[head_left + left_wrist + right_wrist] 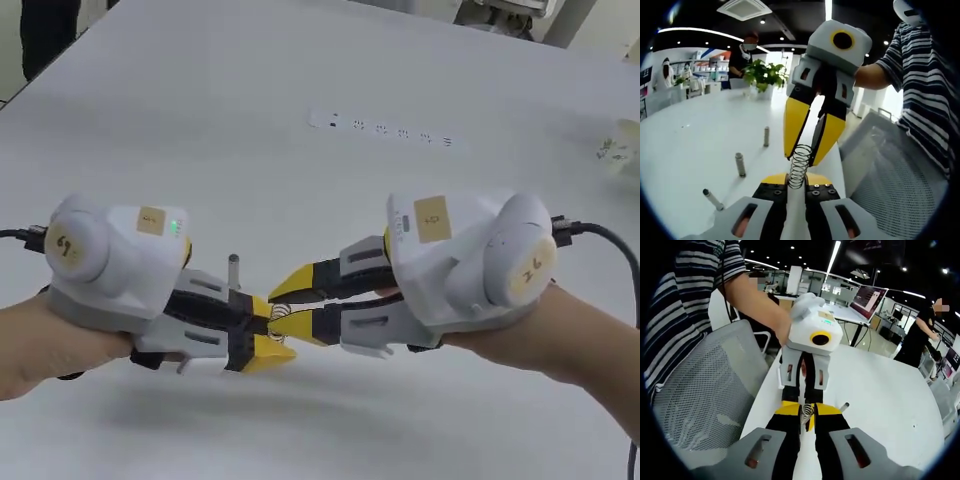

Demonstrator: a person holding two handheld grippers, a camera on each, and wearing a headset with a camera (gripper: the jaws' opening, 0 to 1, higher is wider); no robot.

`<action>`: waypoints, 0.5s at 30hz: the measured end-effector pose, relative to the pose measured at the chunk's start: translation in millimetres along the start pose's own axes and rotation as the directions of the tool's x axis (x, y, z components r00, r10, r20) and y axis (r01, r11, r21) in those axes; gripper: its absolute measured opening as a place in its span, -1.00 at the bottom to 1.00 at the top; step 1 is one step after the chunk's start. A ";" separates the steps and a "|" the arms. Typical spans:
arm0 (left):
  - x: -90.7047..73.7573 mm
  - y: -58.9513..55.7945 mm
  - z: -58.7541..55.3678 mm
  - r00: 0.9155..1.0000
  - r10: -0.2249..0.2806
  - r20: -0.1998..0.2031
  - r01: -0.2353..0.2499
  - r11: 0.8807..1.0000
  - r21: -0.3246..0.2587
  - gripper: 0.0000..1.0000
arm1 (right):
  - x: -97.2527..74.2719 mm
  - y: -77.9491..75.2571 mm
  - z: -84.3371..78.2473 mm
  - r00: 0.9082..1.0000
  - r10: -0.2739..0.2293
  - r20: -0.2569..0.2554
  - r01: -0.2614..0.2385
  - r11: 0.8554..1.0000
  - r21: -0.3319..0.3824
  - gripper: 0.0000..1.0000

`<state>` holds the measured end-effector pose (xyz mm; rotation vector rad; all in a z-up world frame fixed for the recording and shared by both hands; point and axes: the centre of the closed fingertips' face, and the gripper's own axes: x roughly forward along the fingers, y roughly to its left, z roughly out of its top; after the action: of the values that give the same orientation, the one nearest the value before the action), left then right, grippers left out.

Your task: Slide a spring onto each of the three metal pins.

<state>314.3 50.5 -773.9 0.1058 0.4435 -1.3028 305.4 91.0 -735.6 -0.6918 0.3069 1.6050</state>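
A small steel spring [281, 313] hangs between my two grippers above the white table [300, 90]. My left gripper [262, 328] comes in from the left, shut on one end of the spring [799, 166]. My right gripper [280, 308] meets it tip to tip, and its yellow fingers [792, 125] pinch the other end. In the right gripper view the spring [806, 416] sits between that gripper's own tips [807, 418]. Three bare metal pins [766, 136] [740, 164] [713, 199] stand in a row on the table. One pin [233, 270] stands just behind the grippers.
A white power strip [380, 128] lies farther back on the table. A grey mesh chair [890, 170] stands beside the table's near edge. A potted plant [762, 75] and another person are at the far end.
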 end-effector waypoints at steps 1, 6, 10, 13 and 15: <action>-0.2 0.1 -0.1 1.000 0.000 0.000 0.000 1.000 -0.003 -0.91 | 0.0 -0.1 0.0 1.000 0.000 0.000 0.000 1.000 0.000 -0.86; -1.3 1.3 -0.2 1.000 0.007 0.001 -0.007 1.000 -0.011 -0.87 | -0.2 -1.8 0.1 1.000 -0.005 -0.001 0.005 1.000 -0.003 -0.86; -2.1 2.0 -1.0 1.000 0.013 0.003 -0.013 1.000 -0.020 -0.84 | -0.2 -2.8 0.7 1.000 -0.007 -0.001 0.007 1.000 -0.004 -0.86; -3.0 2.1 -1.2 1.000 0.018 0.007 -0.018 0.999 -0.027 -0.80 | 0.1 -3.1 0.7 1.000 -0.007 -0.004 0.007 1.000 -0.008 -0.86; -4.4 3.7 -2.4 1.000 0.029 0.007 -0.028 0.999 -0.036 -0.77 | 0.2 -2.9 1.0 1.000 -0.006 -0.004 0.006 1.000 -0.009 -0.86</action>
<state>316.3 56.2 -775.1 0.0770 0.4570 -1.2664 308.0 92.2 -734.3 -0.7028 0.3007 1.6006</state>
